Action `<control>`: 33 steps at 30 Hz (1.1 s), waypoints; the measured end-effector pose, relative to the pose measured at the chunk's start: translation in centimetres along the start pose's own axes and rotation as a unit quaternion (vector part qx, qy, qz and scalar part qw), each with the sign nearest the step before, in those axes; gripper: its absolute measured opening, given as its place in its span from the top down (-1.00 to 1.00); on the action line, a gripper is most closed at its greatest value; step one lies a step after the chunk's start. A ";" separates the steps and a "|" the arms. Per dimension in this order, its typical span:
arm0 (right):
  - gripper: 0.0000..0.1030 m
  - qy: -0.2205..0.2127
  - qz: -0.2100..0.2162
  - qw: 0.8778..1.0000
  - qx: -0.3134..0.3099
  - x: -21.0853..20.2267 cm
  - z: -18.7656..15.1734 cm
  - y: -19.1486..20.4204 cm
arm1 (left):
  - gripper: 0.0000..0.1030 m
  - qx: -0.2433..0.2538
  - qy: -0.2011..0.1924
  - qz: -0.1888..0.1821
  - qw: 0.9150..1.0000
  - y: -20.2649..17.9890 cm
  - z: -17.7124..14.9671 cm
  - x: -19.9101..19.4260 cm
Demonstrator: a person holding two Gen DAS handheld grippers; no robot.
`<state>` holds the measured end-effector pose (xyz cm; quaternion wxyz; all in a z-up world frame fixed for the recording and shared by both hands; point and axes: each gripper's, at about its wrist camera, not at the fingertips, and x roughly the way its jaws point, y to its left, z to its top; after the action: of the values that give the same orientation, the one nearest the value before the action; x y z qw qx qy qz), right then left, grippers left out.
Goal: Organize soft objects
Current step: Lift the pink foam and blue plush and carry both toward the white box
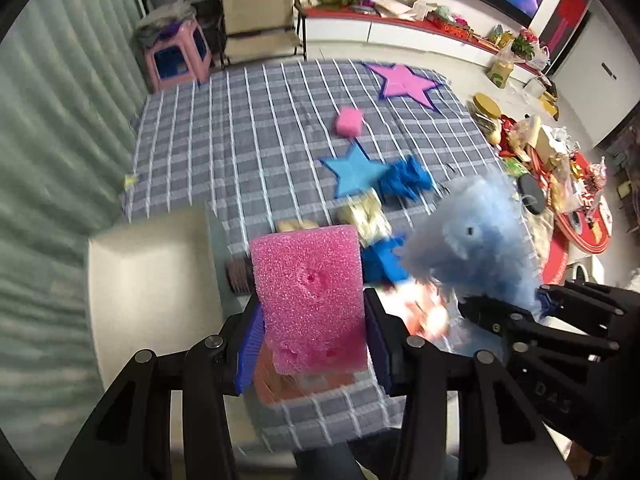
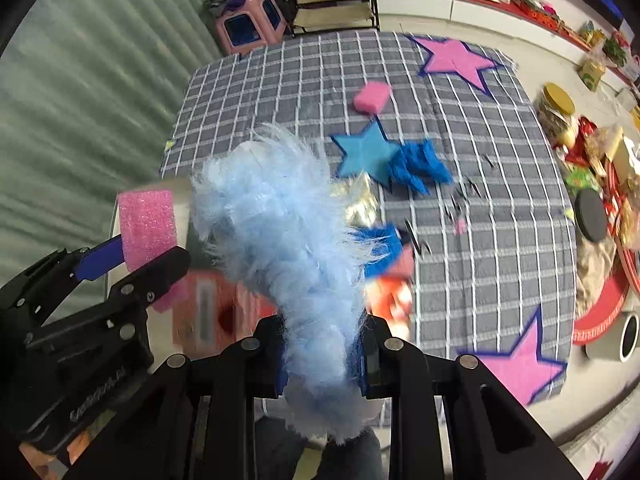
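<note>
My left gripper [image 1: 314, 332] is shut on a large pink sponge block [image 1: 310, 296], held up over the near edge of the checked blanket [image 1: 240, 128]. From the right wrist view the same pink sponge block [image 2: 147, 228] shows at the left in the left gripper [image 2: 136, 264]. My right gripper [image 2: 324, 356] is shut on a fluffy light-blue plush [image 2: 280, 232]; in the left wrist view the light-blue plush [image 1: 472, 244] hangs at the right. A small pink sponge [image 1: 349, 121] lies further back on the blanket, beside a dark-blue furry piece [image 1: 406, 179].
A pale box [image 1: 152, 280] sits at the near left, an orange box [image 2: 216, 312] below the grippers. Blue star [image 2: 366, 152] and pink star [image 2: 456, 62] patches mark the blanket. A pink stool [image 1: 176, 56] stands behind, with floor clutter [image 1: 560, 168] at the right.
</note>
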<state>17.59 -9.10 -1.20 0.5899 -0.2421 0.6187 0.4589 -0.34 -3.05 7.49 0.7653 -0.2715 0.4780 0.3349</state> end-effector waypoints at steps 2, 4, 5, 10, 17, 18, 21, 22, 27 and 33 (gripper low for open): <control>0.49 0.000 0.007 1.000 -0.008 -0.7 -1.8 -0.6 | 0.02 0.002 0.002 0.009 1.000 -1.0 -1.5 -0.2; 0.49 0.002 0.002 1.000 -0.019 -1.0 -3.2 -0.9 | 0.02 -0.005 0.009 0.012 1.000 -1.8 -2.9 -0.3; 0.49 0.007 0.008 1.000 -0.018 -1.0 -3.9 -1.1 | 0.02 -0.010 0.012 0.010 1.000 -2.0 -3.5 -0.4; 0.49 0.021 0.026 0.999 -0.023 -1.1 -6.2 -1.6 | 0.02 -0.023 0.041 -0.021 0.999 -2.7 -5.7 -1.5; 0.49 0.026 0.034 0.998 -0.037 -1.5 -8.5 -1.3 | 0.02 -0.043 0.042 -0.013 0.998 -2.6 -8.2 -2.8; 0.49 0.026 0.035 0.998 -0.037 -1.5 -8.8 -1.3 | 0.02 -0.046 0.042 -0.012 0.998 -2.6 -8.4 -2.9; 0.49 0.029 0.040 0.998 -0.035 -1.7 -9.6 -1.2 | 0.02 -0.058 0.040 -0.009 0.998 -2.1 -9.3 -3.6; 0.49 0.029 0.042 0.998 -0.034 -1.8 -9.9 -1.2 | 0.02 -0.063 0.038 -0.007 0.997 -1.9 -9.6 -3.8; 0.49 0.027 0.053 0.998 -0.031 -2.2 -11.2 -0.9 | 0.02 -0.086 0.044 0.004 0.995 -0.7 -11.5 -4.2; 0.49 0.044 0.059 0.996 -0.039 -1.3 -12.4 0.1 | 0.02 -0.109 0.061 0.008 0.992 0.8 -13.1 -3.7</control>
<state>11.41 -19.95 -1.36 0.5240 -0.2480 0.6386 0.5061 -9.28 -13.14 5.58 0.6982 -0.3692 0.4863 0.3737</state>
